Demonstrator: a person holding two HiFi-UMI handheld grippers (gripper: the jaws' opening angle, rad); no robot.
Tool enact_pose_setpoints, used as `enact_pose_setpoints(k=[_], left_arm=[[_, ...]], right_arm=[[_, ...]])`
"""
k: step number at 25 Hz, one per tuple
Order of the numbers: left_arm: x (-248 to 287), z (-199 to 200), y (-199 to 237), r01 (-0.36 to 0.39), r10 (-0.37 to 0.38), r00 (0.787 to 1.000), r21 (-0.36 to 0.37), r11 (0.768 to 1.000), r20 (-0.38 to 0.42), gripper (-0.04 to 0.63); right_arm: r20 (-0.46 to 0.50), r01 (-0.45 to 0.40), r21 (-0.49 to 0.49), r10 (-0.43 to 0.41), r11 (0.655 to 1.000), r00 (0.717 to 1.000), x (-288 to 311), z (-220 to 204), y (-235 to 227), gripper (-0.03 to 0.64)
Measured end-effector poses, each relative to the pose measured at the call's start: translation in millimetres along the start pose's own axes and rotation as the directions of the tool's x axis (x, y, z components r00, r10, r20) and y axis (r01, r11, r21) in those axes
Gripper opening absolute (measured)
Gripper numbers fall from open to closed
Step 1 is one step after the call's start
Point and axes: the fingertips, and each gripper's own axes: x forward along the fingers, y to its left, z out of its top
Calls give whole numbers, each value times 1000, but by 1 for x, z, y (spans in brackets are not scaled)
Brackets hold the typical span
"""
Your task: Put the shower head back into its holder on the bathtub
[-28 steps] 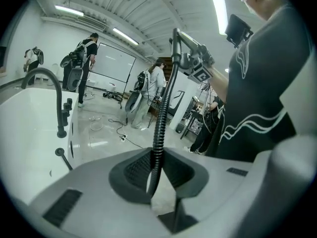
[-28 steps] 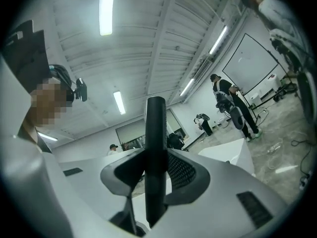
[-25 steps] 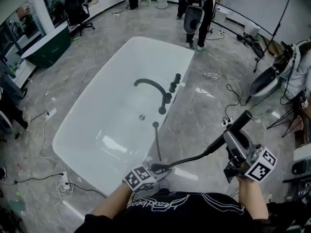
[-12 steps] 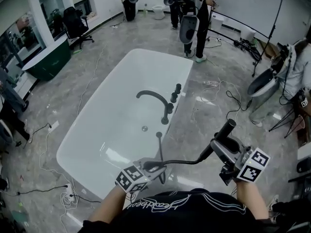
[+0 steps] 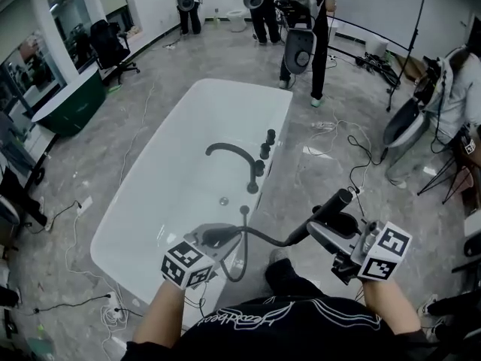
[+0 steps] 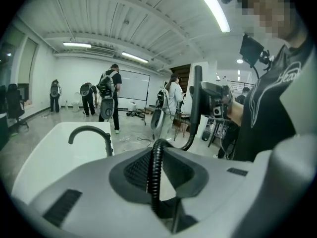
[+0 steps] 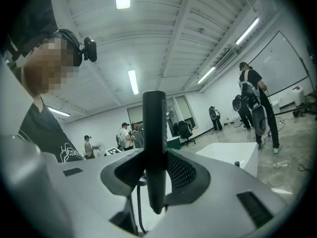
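The black shower head [image 5: 325, 212], a slim wand, is clamped in my right gripper [image 5: 333, 226] to the right of the white bathtub [image 5: 173, 171], beyond its rim. In the right gripper view the shower head [image 7: 154, 148] stands upright between the jaws of that gripper [image 7: 155, 171]. Its ribbed black hose [image 5: 259, 237] runs left to my left gripper [image 5: 215, 238], which is shut on it over the tub's near corner. From there it loops down and up to a small black fitting [image 5: 244, 210] on the rim. In the left gripper view the hose [image 6: 155, 175] passes between the jaws of my left gripper [image 6: 156, 168].
A curved black faucet [image 5: 234, 156] and two black knobs [image 5: 267, 143] stand on the tub's right rim. Cables [image 5: 342, 138] lie on the grey floor to the right. Several people [image 5: 301, 21] stand at the far end, and a seated person [image 5: 458, 96] is at the right.
My left gripper has moved left and up with the hose, which now hangs in a deeper loop. My right gripper has drifted left with the shower head.
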Motion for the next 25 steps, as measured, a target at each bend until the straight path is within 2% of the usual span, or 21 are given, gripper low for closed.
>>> enact_pose_setpoints(k=[7,12,20,25], left_arm=[[-18,61,47,-104,101,993,43,994,58,64],[-24,96,72,-158,152,986,91,983,70,64],[-39,155,113,-242,225,968,177,954,111,64],[-44,186,132,-268,243,961,227,936,132,64]], right_arm=[[33,-24,-75,26,997,999,15,26,-8,135],[58,-41,-72,46,997,997,22,39,-25,135],[95,-60,-87,68,994,993,39,68,-47,135],[112,-53,-97,64,994,992,47,82,-57,135]])
